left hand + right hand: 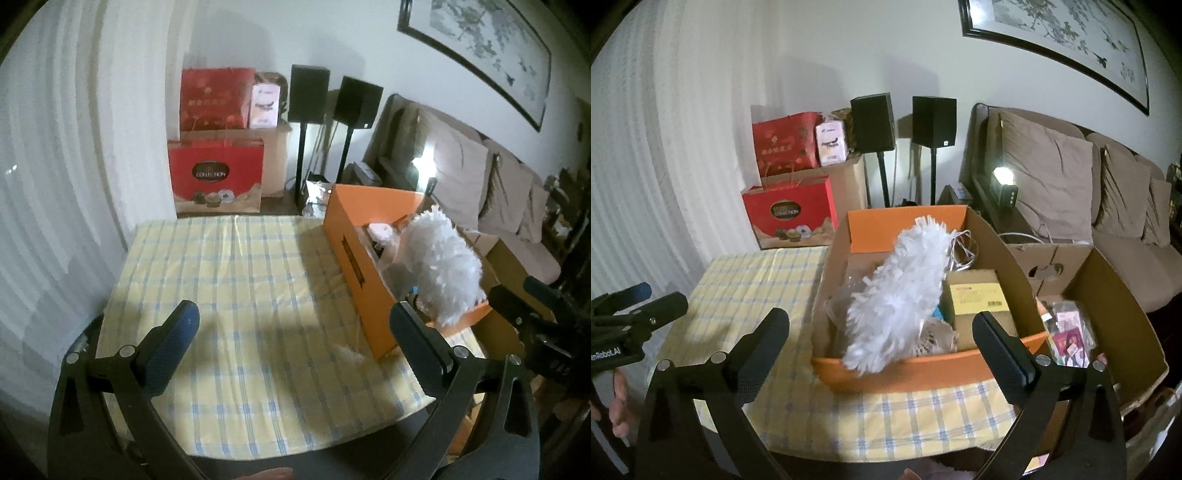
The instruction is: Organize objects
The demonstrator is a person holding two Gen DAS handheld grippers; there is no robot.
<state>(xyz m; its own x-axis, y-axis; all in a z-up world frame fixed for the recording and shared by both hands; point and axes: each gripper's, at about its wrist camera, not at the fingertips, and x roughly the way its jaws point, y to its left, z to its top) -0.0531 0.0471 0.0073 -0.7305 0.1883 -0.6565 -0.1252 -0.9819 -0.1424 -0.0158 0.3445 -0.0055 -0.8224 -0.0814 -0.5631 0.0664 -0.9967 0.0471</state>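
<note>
An orange cardboard box (pixel 905 373) stands on the yellow checked tablecloth (pixel 746 284). A fluffy white duster head (pixel 897 291) leans inside it, its lower end hanging over the near wall, beside a brown packet with a yellow label (pixel 977 295) and white cords (pixel 962 247). My right gripper (pixel 881 332) is open just in front of the box, nothing between its fingers. In the left wrist view the orange box (pixel 354 266) and duster (pixel 447 262) sit to the right; my left gripper (pixel 293 326) is open over bare cloth, and it also shows as the left gripper (pixel 650 301) in the right wrist view.
A second open brown carton (pixel 1123 306) holding small packets (pixel 1071 332) stands right of the orange box. Red gift bags (pixel 216 177), two black speakers on stands (pixel 308 94) and a sofa with cushions (pixel 1071 177) line the back. A white tuft (pixel 349 354) lies on the cloth.
</note>
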